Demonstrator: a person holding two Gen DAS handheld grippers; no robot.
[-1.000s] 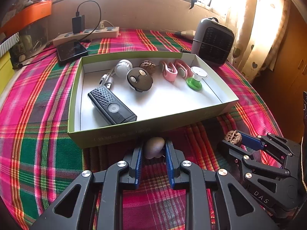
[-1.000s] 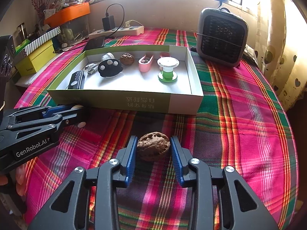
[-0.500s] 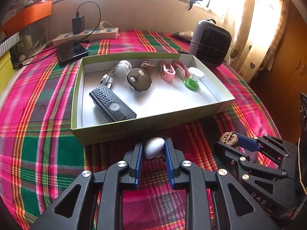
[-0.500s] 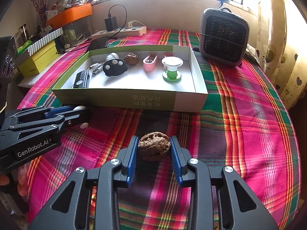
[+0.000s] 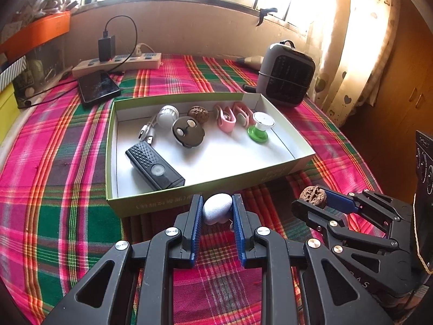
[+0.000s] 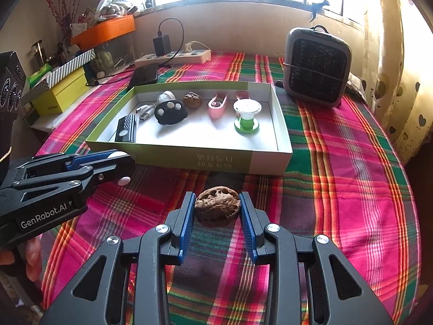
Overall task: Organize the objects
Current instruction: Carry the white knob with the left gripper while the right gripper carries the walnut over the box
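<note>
My left gripper (image 5: 216,208) is shut on a small pale egg-shaped object (image 5: 217,208), just in front of the near wall of a green-and-white box (image 5: 162,203). My right gripper (image 6: 217,205) is shut on a brown walnut (image 6: 217,205), held a little above the plaid cloth near the box (image 6: 176,158). Each gripper shows in the other's view: the right gripper (image 5: 311,197) with the walnut (image 5: 312,194), and the left gripper (image 6: 116,159). The box holds a black speaker-like device (image 5: 154,166), a black round case (image 5: 188,134), another walnut (image 5: 198,113), pink clips (image 5: 226,117) and a green-and-white spool (image 5: 259,127).
A grey heater (image 5: 286,74) stands behind the box on the right. A power strip (image 5: 116,63) with a charger and a dark phone (image 5: 98,88) lie at the back left. A yellow box (image 6: 62,92) and an orange tray (image 6: 105,31) crowd the left edge. A curtain hangs on the right.
The box looks slightly farther and smaller in both views, as both grippers have drawn back a little. Both grips are unchanged.
</note>
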